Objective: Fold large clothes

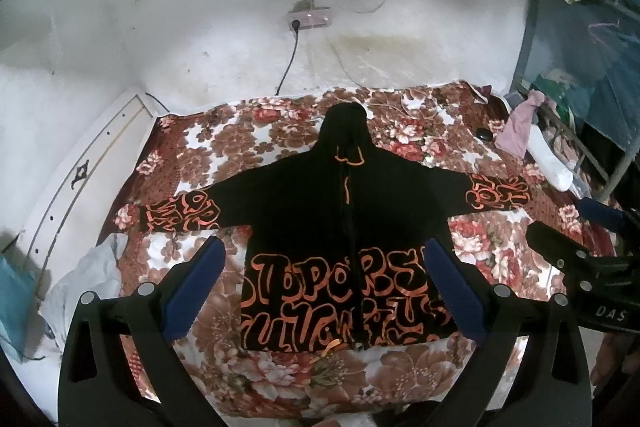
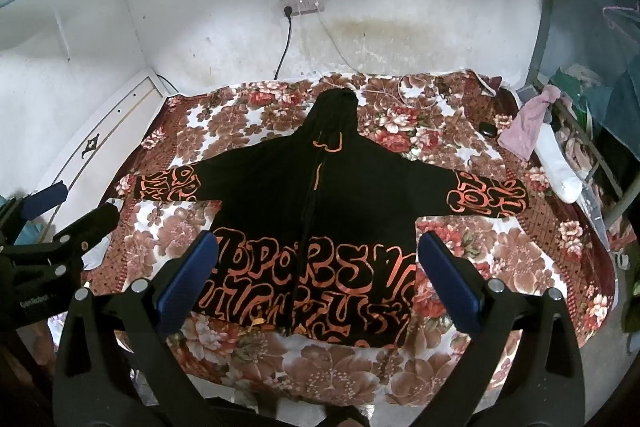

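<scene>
Left wrist view shows the left gripper (image 1: 324,263) with its blue-padded fingers (image 1: 196,287) spread wide apart, holding nothing, raised above the near edge of the bed (image 1: 520,267). Ahead of and between the fingers lies the black hoodie (image 1: 344,211), spread flat on the floral cover, hood pointing away, both sleeves stretched out to the sides, orange lettering across hem and cuffs. Right wrist view shows the right gripper (image 2: 316,259) likewise apart and empty, with the hoodie's (image 2: 320,203) hem between its fingers (image 2: 188,279). Beyond the hood, a power strip (image 1: 310,19) hangs on the white wall.
</scene>
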The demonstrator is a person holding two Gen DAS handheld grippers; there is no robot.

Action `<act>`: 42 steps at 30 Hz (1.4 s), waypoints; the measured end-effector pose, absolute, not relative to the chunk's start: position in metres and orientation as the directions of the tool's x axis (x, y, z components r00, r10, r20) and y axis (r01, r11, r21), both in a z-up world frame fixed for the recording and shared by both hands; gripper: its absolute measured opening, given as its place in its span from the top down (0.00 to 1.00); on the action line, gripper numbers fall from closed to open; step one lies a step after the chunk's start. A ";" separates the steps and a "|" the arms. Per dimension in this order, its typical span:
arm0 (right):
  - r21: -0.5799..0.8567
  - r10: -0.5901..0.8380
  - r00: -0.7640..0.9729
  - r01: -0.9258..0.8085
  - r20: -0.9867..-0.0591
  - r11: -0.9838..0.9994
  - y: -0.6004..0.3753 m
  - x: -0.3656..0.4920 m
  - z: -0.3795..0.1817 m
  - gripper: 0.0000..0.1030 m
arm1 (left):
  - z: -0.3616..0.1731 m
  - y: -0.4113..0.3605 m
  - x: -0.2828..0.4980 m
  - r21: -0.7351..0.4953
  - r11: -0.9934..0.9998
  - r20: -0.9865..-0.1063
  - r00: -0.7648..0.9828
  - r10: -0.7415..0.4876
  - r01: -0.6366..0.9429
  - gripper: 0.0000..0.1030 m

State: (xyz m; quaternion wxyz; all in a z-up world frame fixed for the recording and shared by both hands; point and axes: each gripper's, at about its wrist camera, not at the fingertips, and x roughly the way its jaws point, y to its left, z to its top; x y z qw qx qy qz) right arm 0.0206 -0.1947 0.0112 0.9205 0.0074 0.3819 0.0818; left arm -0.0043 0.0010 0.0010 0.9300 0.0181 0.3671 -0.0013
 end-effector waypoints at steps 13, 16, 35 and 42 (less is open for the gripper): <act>0.079 0.163 0.696 -0.152 -0.699 0.985 -0.219 0.019 -0.005 0.04 | 0.013 -0.029 0.018 0.054 0.998 -0.703 0.709 0.052 -0.019 0.05; 0.086 0.179 0.692 -0.167 -0.699 0.982 -0.232 0.028 -0.002 0.04 | 0.014 -0.026 0.027 0.022 0.997 -0.716 0.695 0.068 -0.074 0.05; 0.067 0.175 0.619 -0.195 -0.765 0.979 -0.114 0.141 -0.053 0.04 | -0.041 0.172 0.123 -0.131 0.974 -0.772 0.635 0.015 -0.182 0.05; 0.044 0.156 0.555 -0.209 -0.817 0.977 -0.010 0.190 -0.092 0.04 | -0.073 0.274 0.170 -0.098 0.988 -0.789 0.614 -0.005 -0.118 0.05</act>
